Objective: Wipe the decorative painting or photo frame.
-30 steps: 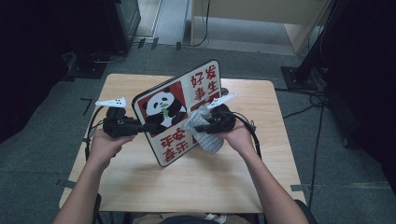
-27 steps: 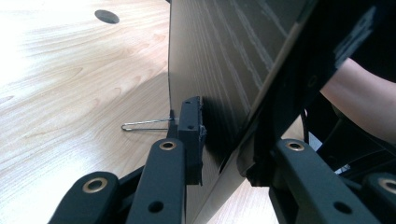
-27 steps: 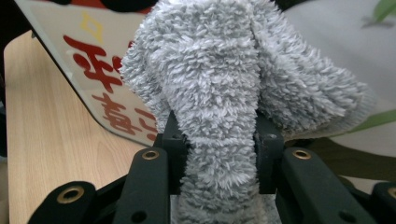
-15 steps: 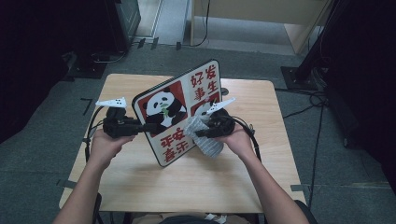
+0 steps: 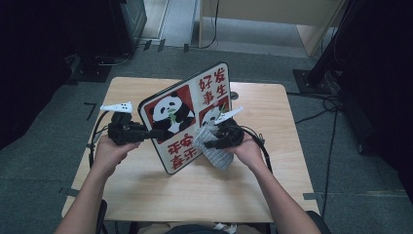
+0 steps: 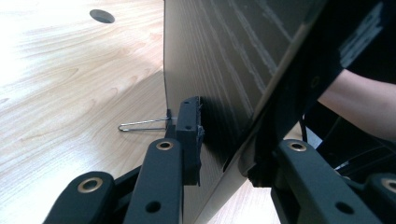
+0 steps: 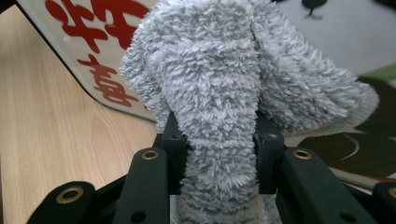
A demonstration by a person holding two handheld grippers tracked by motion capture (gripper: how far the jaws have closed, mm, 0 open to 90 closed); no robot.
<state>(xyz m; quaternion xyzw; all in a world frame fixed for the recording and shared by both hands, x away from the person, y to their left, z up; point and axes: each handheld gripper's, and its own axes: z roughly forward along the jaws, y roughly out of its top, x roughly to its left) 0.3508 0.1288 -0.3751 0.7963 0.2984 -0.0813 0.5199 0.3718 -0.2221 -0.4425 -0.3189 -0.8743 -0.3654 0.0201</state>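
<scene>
Panda board (image 5: 187,114): held tilted on edge over the wooden table (image 5: 146,195), lower corner near the tabletop. Left tool (image 5: 148,132): clamped on the board's left edge, jaws having just eased slightly wider. Grey fluffy cloth (image 5: 214,148): pinched in the right tool (image 5: 210,144), pressed against the board's printed face, beside the red characters
</scene>
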